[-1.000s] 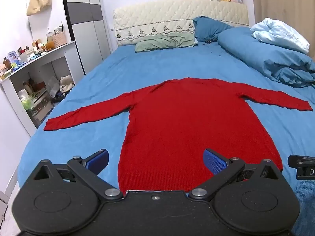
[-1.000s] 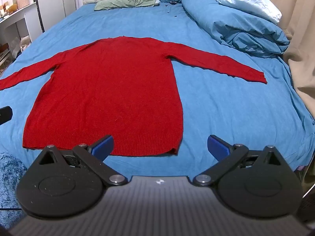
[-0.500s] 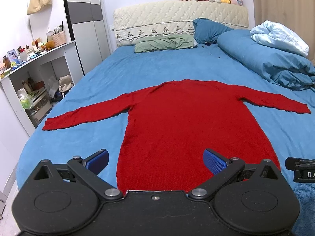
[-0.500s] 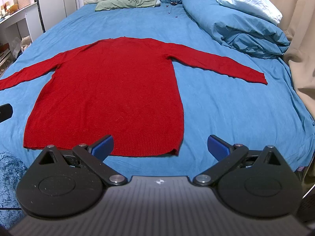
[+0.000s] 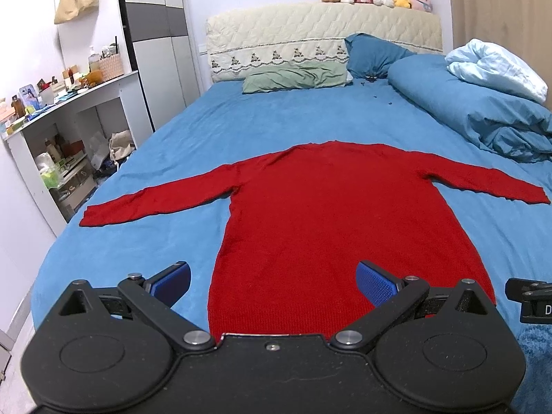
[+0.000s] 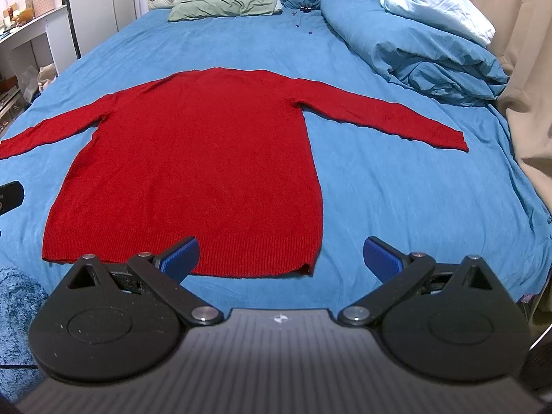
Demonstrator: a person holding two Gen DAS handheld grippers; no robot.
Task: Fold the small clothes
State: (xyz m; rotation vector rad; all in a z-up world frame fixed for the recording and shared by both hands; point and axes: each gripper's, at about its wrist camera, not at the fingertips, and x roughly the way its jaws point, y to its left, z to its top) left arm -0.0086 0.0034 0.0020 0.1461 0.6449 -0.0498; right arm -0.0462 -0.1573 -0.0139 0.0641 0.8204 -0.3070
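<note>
A red long-sleeved knit sweater [image 5: 327,214] lies flat on the blue bed, both sleeves spread out sideways, hem towards me. It also shows in the right wrist view [image 6: 200,158]. My left gripper [image 5: 274,283] is open and empty, held above the hem's left part. My right gripper [image 6: 281,255] is open and empty, above the hem's right corner [image 6: 307,269]. The right gripper's edge shows at the left wrist view's right side [image 5: 531,296].
The blue bedsheet [image 6: 396,186] covers the bed. A bunched blue duvet [image 6: 414,48] with a pale blue blanket lies at the far right. Pillows [image 5: 296,76] and a headboard with plush toys are at the back. A white shelf unit [image 5: 62,131] stands left. A beige curtain [image 6: 528,69] hangs right.
Both grippers have drifted slightly; the sweater sits a little lower and more centred in the views. Both stay open and the sweater has not moved.
</note>
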